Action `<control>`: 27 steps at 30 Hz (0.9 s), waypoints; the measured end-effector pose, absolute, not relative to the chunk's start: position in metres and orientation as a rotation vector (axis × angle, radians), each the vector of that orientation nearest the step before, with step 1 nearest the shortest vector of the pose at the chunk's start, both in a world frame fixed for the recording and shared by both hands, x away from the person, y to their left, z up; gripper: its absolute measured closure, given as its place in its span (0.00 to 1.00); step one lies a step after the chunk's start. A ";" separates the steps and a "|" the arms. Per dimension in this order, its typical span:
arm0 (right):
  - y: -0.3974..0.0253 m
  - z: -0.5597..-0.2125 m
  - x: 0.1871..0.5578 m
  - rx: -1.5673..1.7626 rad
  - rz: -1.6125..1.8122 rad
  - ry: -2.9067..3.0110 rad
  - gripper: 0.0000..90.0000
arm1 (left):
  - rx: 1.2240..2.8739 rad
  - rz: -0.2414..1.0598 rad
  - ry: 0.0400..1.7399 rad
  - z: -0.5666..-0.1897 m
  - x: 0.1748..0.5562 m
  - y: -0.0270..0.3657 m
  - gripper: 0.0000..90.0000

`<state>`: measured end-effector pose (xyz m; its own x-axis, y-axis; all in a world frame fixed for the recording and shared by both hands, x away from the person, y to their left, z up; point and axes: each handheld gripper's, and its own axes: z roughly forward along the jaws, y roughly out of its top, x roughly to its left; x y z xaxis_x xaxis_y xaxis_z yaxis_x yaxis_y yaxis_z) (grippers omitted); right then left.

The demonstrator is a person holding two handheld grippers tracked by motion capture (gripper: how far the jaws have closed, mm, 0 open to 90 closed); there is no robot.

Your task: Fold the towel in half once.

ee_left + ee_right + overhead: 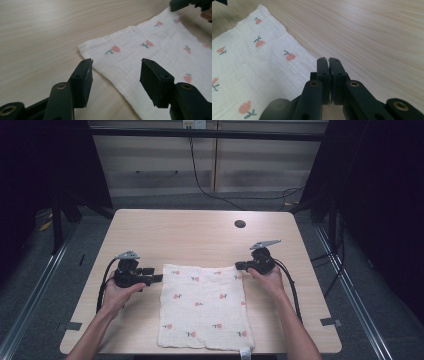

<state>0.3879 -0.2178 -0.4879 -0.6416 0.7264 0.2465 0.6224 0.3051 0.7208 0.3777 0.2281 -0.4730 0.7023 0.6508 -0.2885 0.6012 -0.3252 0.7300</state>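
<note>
Two tools at the cloth's (205,307) far corners: your left tool (116,75) gapes open around its corner, right tool (328,75) looks pinched shut beside its corner. Cloth lies flat on the tabletop (200,235), nothing folded yet.

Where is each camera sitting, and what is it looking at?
High view: above the table, looking down; both forearms, left gripper, right gripper.
Left gripper view: on the left gripper, jaws apart, facing the cloth corner.
Right gripper view: on the right gripper, jaws together at the cloth's edge.
All share the flowered cloth.
</note>
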 end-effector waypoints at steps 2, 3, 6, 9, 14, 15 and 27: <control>-0.217 -0.488 0.388 1.269 1.269 2.440 0.97 | 2.037 0.066 0.953 -0.472 0.388 0.226 0.49; -0.217 -0.487 0.389 1.268 1.273 2.438 0.97 | 2.052 0.056 0.947 -0.472 0.395 0.224 0.49; -0.217 -0.486 0.390 1.263 1.272 2.436 0.97 | 2.072 0.050 0.965 -0.477 0.412 0.223 0.47; -0.215 -0.486 0.391 1.261 1.275 2.436 0.97 | 2.069 0.035 0.997 -0.488 0.428 0.224 0.45; -0.215 -0.488 0.391 1.269 1.264 2.443 0.97 | 2.116 0.072 0.996 -0.497 0.434 0.219 0.54; -0.215 -0.488 0.392 1.269 1.260 2.446 0.97 | 2.114 0.073 1.001 -0.498 0.435 0.218 0.57; -0.215 -0.490 0.392 1.265 1.258 2.454 0.97 | 2.167 0.158 0.943 -0.501 0.434 0.195 0.73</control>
<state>0.3918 -0.2153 -0.4899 -0.6476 0.7170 0.2579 0.6279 0.3103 0.7138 0.4342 0.1952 -0.5012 0.7203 0.6716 -0.1734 0.5787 -0.4440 0.6841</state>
